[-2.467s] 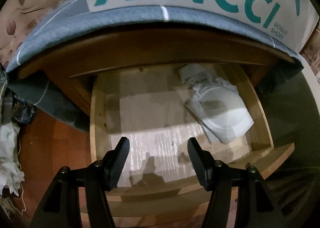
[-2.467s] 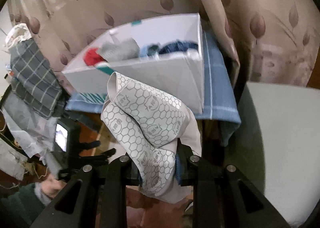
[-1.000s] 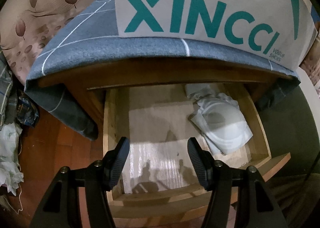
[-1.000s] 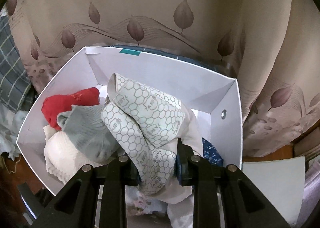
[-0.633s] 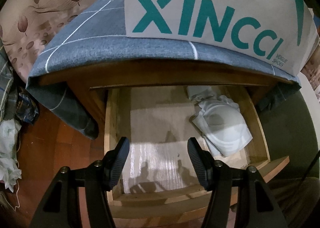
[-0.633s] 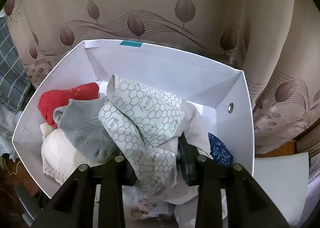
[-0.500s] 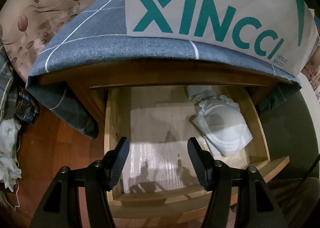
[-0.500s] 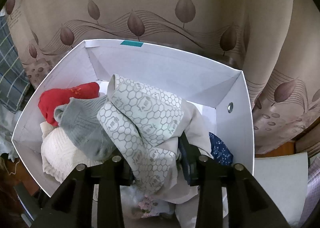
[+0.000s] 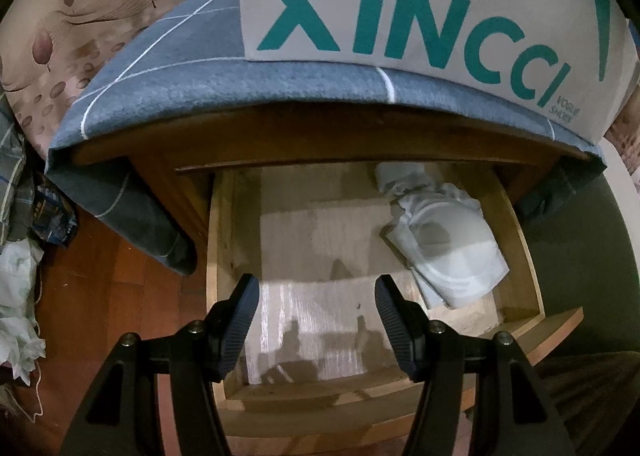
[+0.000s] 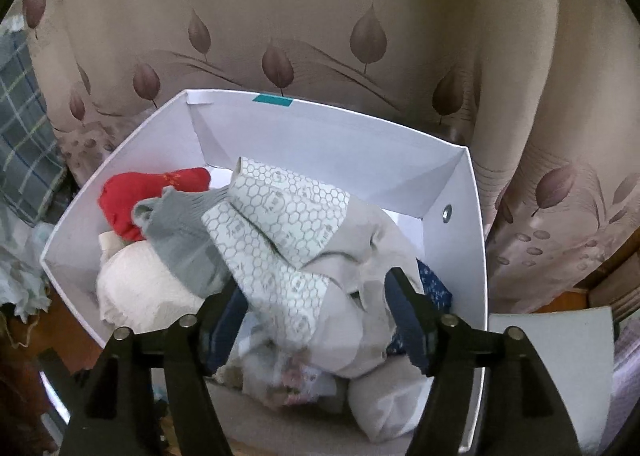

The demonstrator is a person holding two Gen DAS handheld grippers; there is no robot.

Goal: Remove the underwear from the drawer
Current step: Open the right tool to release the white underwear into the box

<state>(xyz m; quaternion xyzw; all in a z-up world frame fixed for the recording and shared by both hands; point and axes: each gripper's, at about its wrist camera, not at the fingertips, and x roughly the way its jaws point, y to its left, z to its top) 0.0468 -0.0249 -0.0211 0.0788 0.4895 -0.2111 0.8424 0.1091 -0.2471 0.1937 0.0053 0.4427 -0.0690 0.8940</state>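
Letting go over the white box (image 10: 460,191), your right gripper (image 10: 316,316) is spreading its jaws so the hexagon-print underwear (image 10: 280,223) settles on the pile, beige folds slack between them. Your left gripper (image 9: 316,308) hangs open and empty above the drawer (image 9: 216,240), near a white garment (image 9: 452,248).

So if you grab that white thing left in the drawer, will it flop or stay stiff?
Probably flop: the white garment lies crumpled in soft folds in the drawer. It looks thin, so likely light. Its rounded part may hold some shape; I can't tell.
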